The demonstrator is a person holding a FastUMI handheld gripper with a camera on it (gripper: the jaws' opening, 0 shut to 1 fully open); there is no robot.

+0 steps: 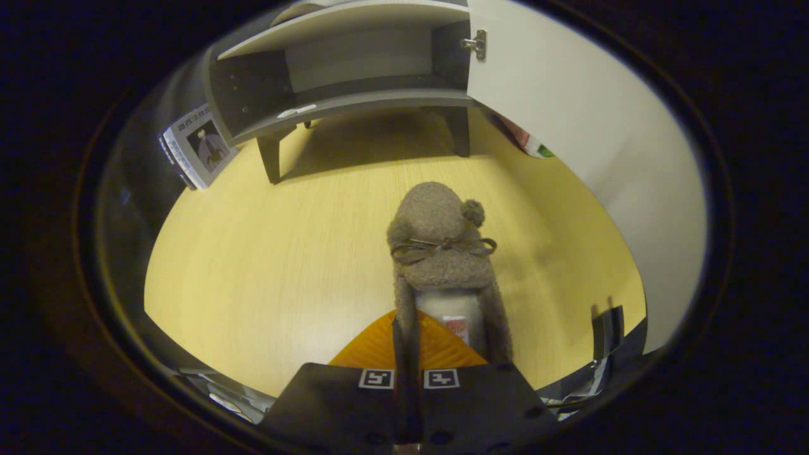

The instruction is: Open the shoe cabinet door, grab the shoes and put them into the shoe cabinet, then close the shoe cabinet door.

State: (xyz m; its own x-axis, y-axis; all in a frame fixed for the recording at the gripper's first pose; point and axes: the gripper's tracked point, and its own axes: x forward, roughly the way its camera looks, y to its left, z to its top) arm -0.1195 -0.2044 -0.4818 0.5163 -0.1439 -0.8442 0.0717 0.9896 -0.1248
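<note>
A fuzzy brown slipper (442, 240) with a thin bow and a pompom points away from me, toe toward the cabinet. My gripper (407, 332) is shut on the slipper's left side wall near the heel, one finger inside the opening and one outside. The slipper casts a shadow on the floor to its right. Beyond it stands the grey shoe cabinet (354, 104) on short legs, its inner shelf bare. The white cabinet door (569, 114) is swung open to the right, and its hinge (475, 44) shows at the cabinet's right wall.
The pale wooden floor (265, 265) lies between the slipper and the cabinet. A printed card (196, 148) leans by the cabinet's left side. A colourful packet (528, 142) lies behind the open door. A dark bracket (607, 335) stands low on the right.
</note>
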